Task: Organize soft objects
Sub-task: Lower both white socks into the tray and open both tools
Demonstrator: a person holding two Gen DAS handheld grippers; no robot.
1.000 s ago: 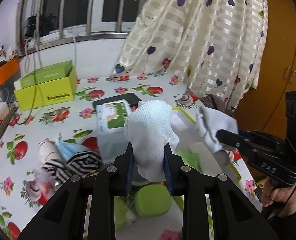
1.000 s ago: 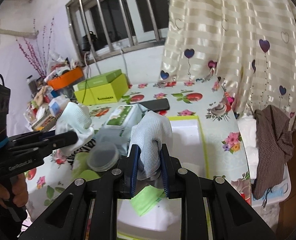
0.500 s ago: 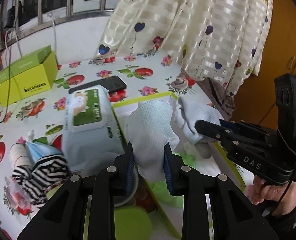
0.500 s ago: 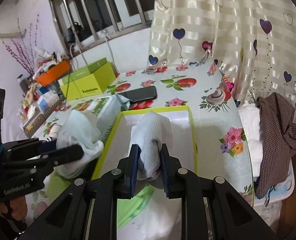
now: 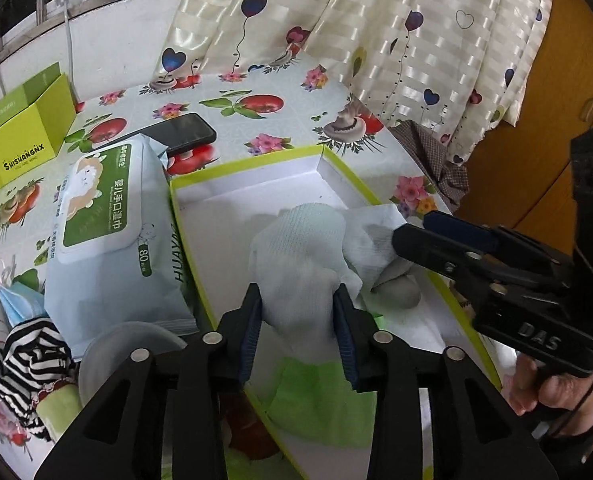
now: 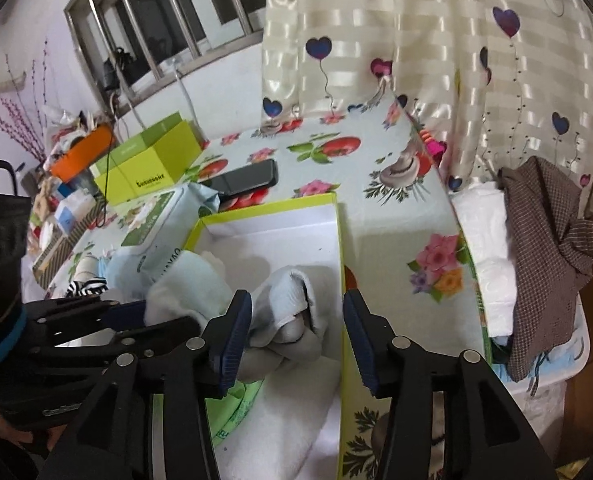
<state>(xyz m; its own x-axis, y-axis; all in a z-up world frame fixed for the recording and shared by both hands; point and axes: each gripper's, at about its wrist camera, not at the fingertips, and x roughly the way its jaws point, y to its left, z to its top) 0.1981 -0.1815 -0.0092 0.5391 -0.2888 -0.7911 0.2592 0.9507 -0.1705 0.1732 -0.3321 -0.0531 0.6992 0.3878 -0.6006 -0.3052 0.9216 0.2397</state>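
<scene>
We hold both grippers over the shallow white cardboard box with the lime-green rim (image 5: 348, 170) on the fruit-print tablecloth (image 5: 256, 128). Our left gripper (image 5: 298, 320) has its jaws opening, yet the pads still touch the white knitted glove (image 5: 300, 248) between them. Our right gripper (image 6: 296, 334) has its jaws opening wide; the pale crumpled sock (image 6: 288, 312) lies in the box between them, against the left pad only. A wet-wipe pack (image 5: 104, 232) lies just beside the box.
</scene>
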